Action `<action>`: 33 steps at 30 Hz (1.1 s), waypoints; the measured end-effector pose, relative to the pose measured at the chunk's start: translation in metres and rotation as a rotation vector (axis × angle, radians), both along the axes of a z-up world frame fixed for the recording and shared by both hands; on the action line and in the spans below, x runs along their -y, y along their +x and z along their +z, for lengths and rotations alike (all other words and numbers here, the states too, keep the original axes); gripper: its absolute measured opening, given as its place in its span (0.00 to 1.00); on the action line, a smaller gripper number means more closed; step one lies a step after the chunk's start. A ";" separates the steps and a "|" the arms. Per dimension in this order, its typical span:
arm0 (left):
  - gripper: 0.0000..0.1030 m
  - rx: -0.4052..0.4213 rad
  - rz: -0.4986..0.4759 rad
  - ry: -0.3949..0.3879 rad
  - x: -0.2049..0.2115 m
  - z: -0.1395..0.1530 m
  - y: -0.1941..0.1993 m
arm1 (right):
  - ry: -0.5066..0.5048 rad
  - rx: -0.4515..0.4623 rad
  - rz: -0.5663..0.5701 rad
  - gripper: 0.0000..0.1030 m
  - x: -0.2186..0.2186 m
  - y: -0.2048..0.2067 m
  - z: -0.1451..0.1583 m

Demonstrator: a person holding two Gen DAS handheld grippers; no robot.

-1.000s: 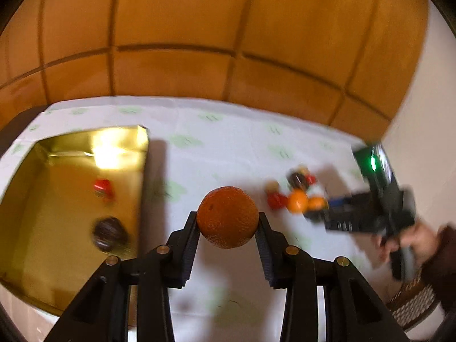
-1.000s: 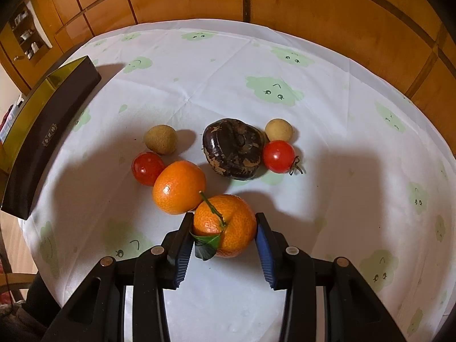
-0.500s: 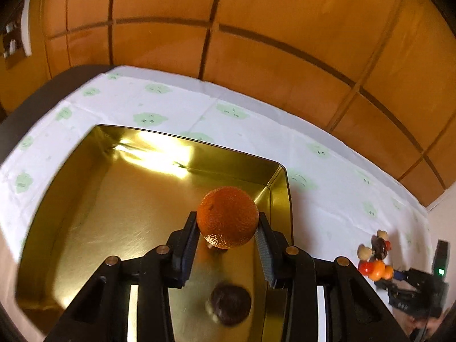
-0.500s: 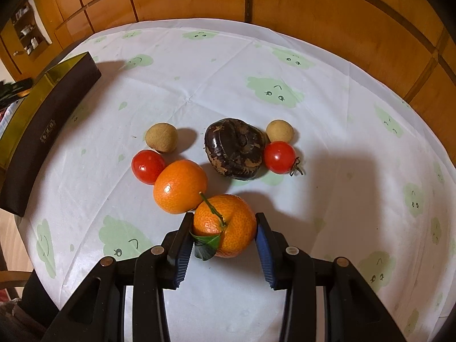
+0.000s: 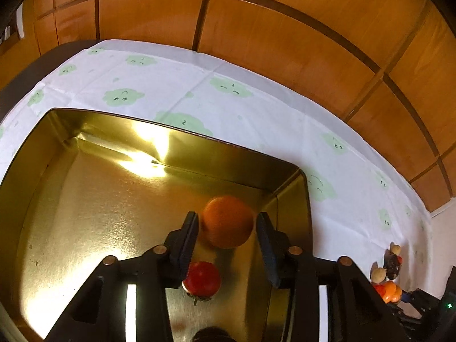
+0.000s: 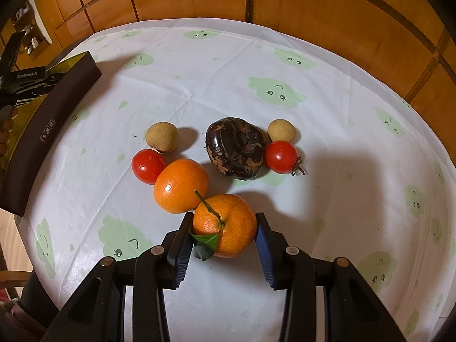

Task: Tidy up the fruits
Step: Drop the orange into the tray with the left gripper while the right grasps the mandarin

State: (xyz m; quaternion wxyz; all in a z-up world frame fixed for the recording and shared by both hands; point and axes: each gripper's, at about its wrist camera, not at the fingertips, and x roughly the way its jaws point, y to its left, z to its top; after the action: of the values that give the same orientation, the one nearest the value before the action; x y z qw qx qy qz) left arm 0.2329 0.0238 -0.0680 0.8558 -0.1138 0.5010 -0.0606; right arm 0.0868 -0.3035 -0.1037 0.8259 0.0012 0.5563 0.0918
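Observation:
In the left wrist view my left gripper [image 5: 226, 228] hangs low inside the gold tin [image 5: 85, 199]. Its jaws are opening. The plain orange [image 5: 228, 222] lies blurred between them with a thin gap at each pad. A red tomato [image 5: 202, 278] and a dark fruit [image 5: 211, 337] lie in the tin below it. My right gripper [image 6: 223, 228] rests on the tablecloth, shut on a leafy tangerine [image 6: 228, 225]. Beside that sit a second orange [image 6: 181, 185], two tomatoes [image 6: 148, 165] [image 6: 280, 156], a dark brown fruit [image 6: 238, 151] and two tan longans [image 6: 162, 136] [image 6: 281, 130].
The tin's dark outer wall [image 6: 51, 131] stands at the left edge of the round table, covered by a white cloth [image 6: 342, 199] with green prints. Wooden panelling [image 5: 285, 42] runs behind the table. The fruit pile [image 5: 389, 287] shows small at the far right of the left wrist view.
My left gripper carried the orange from above the tablecloth to over the tin and sank into it; its pads have now parted from the orange. The right gripper and its tangerine stayed put.

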 end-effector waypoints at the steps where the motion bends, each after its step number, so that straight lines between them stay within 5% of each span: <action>1: 0.49 0.010 -0.003 0.002 -0.001 0.002 -0.003 | 0.001 0.000 0.000 0.41 0.001 0.001 -0.001; 17: 0.58 0.193 0.082 0.126 -0.007 0.057 -0.127 | 0.011 -0.008 -0.006 0.42 0.002 0.002 0.000; 33: 0.65 0.254 0.023 0.203 0.008 0.066 -0.199 | -0.039 0.004 0.017 0.41 -0.008 -0.006 -0.002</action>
State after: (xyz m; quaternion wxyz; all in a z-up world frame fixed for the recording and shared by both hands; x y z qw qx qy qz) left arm 0.0335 0.0159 -0.0021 0.9200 -0.0239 0.3909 -0.0140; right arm 0.0813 -0.2959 -0.1054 0.8259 -0.0196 0.5565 0.0879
